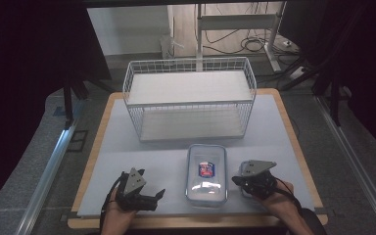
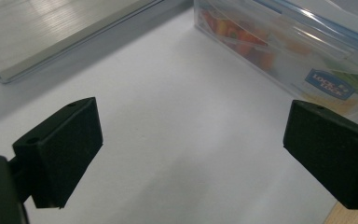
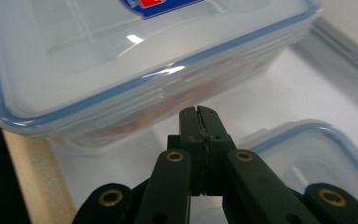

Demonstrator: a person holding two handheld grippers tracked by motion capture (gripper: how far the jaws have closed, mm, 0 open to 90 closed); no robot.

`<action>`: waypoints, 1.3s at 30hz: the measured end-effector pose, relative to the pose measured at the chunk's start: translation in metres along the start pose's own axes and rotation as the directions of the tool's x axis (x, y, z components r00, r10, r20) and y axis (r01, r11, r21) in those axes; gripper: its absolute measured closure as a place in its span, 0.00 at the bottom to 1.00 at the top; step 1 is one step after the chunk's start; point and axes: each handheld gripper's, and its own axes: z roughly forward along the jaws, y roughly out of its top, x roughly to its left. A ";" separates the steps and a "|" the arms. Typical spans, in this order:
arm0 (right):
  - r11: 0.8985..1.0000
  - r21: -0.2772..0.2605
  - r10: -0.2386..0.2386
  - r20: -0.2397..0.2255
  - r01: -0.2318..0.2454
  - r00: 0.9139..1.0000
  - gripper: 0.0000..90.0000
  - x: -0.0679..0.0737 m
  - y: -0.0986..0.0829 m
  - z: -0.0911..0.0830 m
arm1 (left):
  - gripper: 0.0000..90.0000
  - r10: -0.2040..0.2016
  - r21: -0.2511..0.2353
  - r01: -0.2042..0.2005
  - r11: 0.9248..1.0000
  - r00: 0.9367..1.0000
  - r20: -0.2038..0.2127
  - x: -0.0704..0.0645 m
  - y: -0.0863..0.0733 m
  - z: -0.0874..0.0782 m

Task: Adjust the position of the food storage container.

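A clear lidded food container (image 1: 206,174) with a blue seal and a red-and-blue label lies on the white mat near the front edge. In the left gripper view its side (image 2: 279,42) shows coloured food inside. My left gripper (image 1: 157,197) rests to its left, jaws wide open (image 2: 198,140) over bare mat and aimed toward the container. My right gripper (image 1: 235,179) sits just right of the container, jaws shut (image 3: 199,114) with nothing between them, tips close to its side wall (image 3: 144,56). A smaller lidded container (image 3: 307,154) lies under and beside the right gripper.
A white wire basket (image 1: 190,98) with two shelves stands at the back middle of the mat, open toward me; its lower shelf (image 2: 51,32) appears in the left gripper view. The wooden table edge (image 1: 93,156) frames the mat. Desk legs and cables stand beyond.
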 end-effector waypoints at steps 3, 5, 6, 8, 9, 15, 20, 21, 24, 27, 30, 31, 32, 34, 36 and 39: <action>1.000 -0.001 0.020 -0.001 -0.020 1.000 1.00 -0.005 -0.003 -0.003 | 0.05 0.005 0.004 -0.005 1.000 1.000 0.000 0.000 0.000 0.000; 1.000 0.000 0.028 -0.005 -0.028 1.000 1.00 -0.008 -0.005 -0.005 | 0.05 0.005 0.006 -0.005 1.000 1.000 0.002 0.000 0.000 0.000; 1.000 0.009 0.019 0.007 -0.019 1.000 1.00 -0.008 -0.006 -0.006 | 0.05 0.005 0.007 -0.005 1.000 1.000 0.002 0.000 0.000 0.001; 0.999 0.026 0.024 0.021 -0.024 0.999 1.00 -0.013 -0.010 -0.008 | 0.05 0.006 0.009 -0.006 1.000 1.000 0.003 -0.001 0.000 0.001; 0.999 0.030 0.037 0.023 -0.038 0.999 1.00 -0.015 -0.012 -0.009 | 0.05 0.006 0.010 -0.006 1.000 1.000 0.003 -0.001 0.000 0.001; 0.996 0.045 0.070 0.058 -0.072 0.996 1.00 -0.027 -0.022 -0.017 | 0.05 0.009 0.014 -0.009 1.000 1.000 0.005 -0.001 0.000 0.002; 0.993 0.047 0.108 0.085 -0.113 0.991 1.00 -0.038 -0.031 -0.026 | 0.05 0.007 0.012 -0.007 1.000 1.000 0.003 -0.001 0.000 0.002; 0.992 0.047 0.111 0.086 -0.115 0.990 1.00 -0.038 -0.031 -0.026 | 0.05 0.006 0.012 -0.006 1.000 1.000 0.004 -0.001 0.000 0.002; 0.993 0.049 0.104 0.073 -0.107 0.992 1.00 -0.031 -0.028 -0.024 | 0.05 0.006 0.010 -0.006 1.000 1.000 0.003 -0.001 0.000 0.001; 0.994 0.022 0.105 0.003 -0.105 0.994 0.99 -0.021 -0.023 -0.022 | 0.05 0.004 0.005 -0.004 1.000 1.000 -0.002 -0.001 0.001 0.000; 0.992 0.006 0.125 -0.089 -0.125 0.988 0.99 -0.011 -0.019 -0.017 | 0.05 -0.003 -0.003 0.003 1.000 1.000 -0.005 0.001 0.000 -0.001; 0.993 0.008 0.122 -0.139 -0.122 0.983 0.99 -0.004 -0.016 -0.011 | 0.05 -0.006 -0.005 0.006 1.000 1.000 -0.006 0.001 0.000 -0.002; 0.993 0.008 0.122 -0.139 -0.122 0.983 0.99 -0.004 -0.016 -0.011 | 0.05 -0.007 -0.005 0.007 1.000 1.000 -0.008 0.002 0.000 -0.003; 0.995 0.011 0.102 -0.164 -0.101 0.981 0.99 0.004 -0.013 -0.007 | 0.05 -0.019 -0.012 0.019 1.000 1.000 -0.007 0.003 0.000 -0.004; 0.996 0.015 0.092 -0.186 -0.091 0.978 0.99 0.011 -0.009 -0.003 | 0.05 -0.025 -0.017 0.024 1.000 1.000 -0.006 0.004 0.000 -0.004; 0.997 0.033 0.073 -0.192 -0.068 0.979 0.99 0.019 -0.007 0.002 | 0.05 -0.034 -0.025 0.034 0.999 0.999 -0.007 0.006 0.000 -0.006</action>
